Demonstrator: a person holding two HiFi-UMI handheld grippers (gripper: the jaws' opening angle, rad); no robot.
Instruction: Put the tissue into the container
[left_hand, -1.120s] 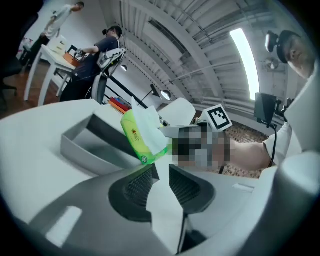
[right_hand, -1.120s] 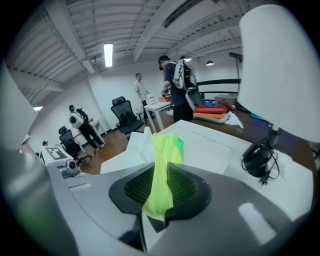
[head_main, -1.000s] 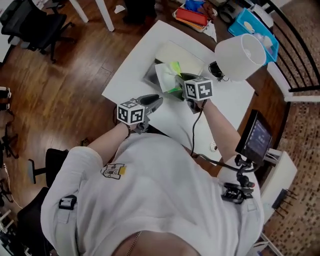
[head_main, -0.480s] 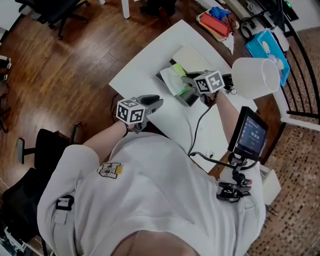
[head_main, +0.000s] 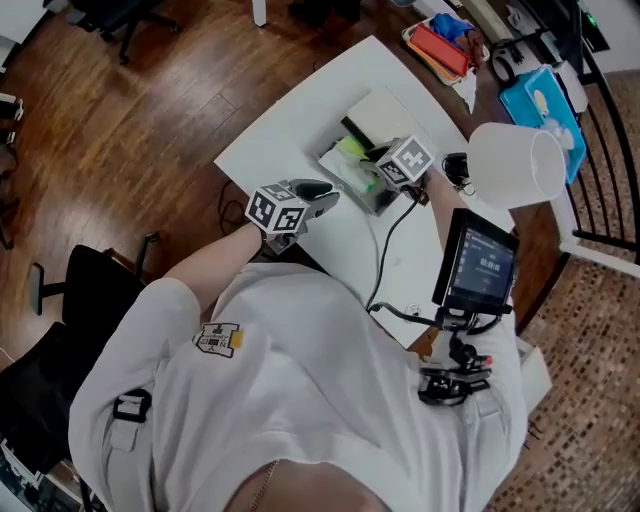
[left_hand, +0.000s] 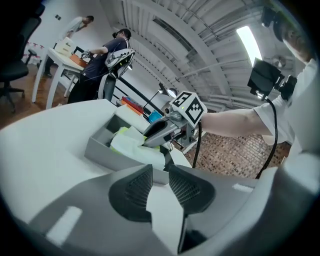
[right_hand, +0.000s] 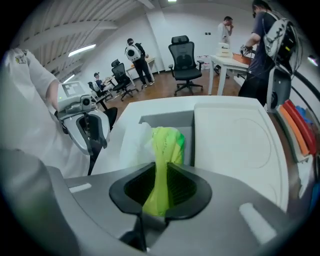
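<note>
Your right claw (right_hand: 160, 187) is clamped on the green-and-white tissue (right_hand: 167, 142), which sits inside the grey container (left_hand: 100, 150), poking above its rim. Your left claw (left_hand: 160, 184) stands open and empty over the tabletop (head_main: 290, 130) — just short of the container's near wall. A white panel (right_hand: 235, 140) borders the opposite side.

Right gripper (right_hand: 160, 192) tilts steeply down, jaws pinching the tissue (right_hand: 165, 145); left gripper (left_hand: 160, 182) nearby, nearly level, jaws apart

Open office: swivel chairs (right_hand: 186, 60), white desks (right_hand: 231, 61), wood floor (head_main: 150, 120).
</note>
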